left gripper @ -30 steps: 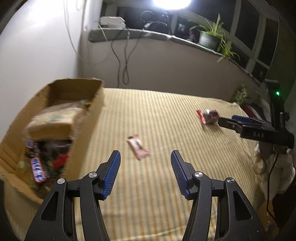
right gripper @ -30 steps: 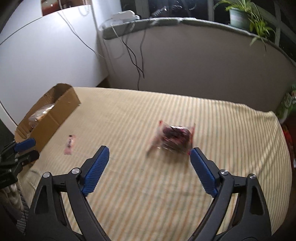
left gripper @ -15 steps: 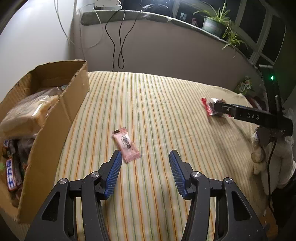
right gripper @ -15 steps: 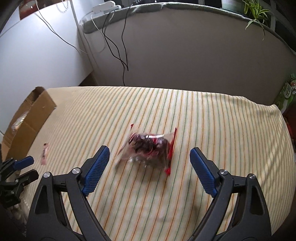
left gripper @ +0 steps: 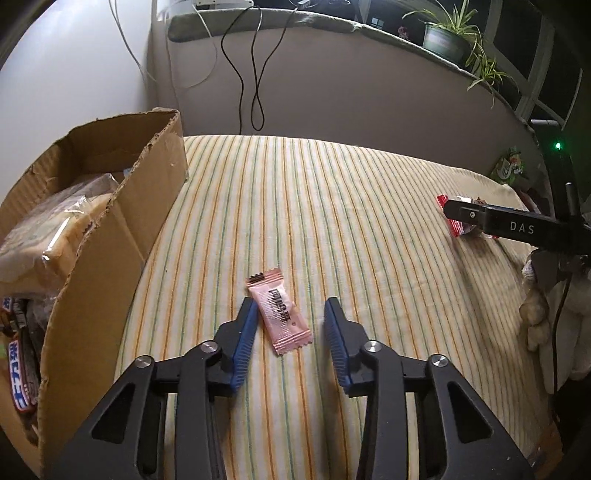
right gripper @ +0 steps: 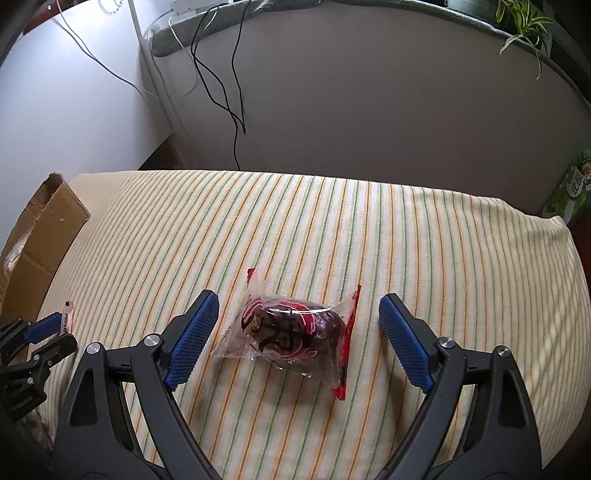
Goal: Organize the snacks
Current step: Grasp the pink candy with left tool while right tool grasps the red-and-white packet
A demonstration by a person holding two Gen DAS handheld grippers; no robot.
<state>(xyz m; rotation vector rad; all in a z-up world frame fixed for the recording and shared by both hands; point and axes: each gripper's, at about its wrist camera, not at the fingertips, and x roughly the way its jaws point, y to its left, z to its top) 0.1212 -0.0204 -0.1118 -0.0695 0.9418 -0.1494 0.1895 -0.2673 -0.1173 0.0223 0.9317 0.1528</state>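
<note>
L gripper (left gripper: 290, 321): jaws closing, pads not yet on anything; pink bar btwn them.
Pink bar (left gripper: 279, 311): flat on sheet, tilted, near end btwn L pads, far end poking out past tips; closer to L-side pad, gap on the other side.
R gripper (right gripper: 297, 314): jaws spread wide, nothing pinched.
Red pack (right gripper: 295, 332): clear wrap w/ red ends, dark round snack inside; lay on sheet btwn R pads, clear gap each side.
Sheet (left gripper: 332, 206): striped, under both grippers.
Box (left gripper: 110, 229): cardboard, open top, to the left of L jaws, near; held bagged bread and candy bars.
R gripper from L view (left gripper: 498, 223): far right of L jaws, over red pack (left gripper: 455, 226), mostly hiding it.
L gripper from R view (right gripper: 51, 330): far left of R jaws, pink bar (right gripper: 68, 316) at its tips.
Beyond jaws: grey wall w/ black cables (left gripper: 255, 70) hanging; plant (left gripper: 450, 35) on ledge above.
</note>
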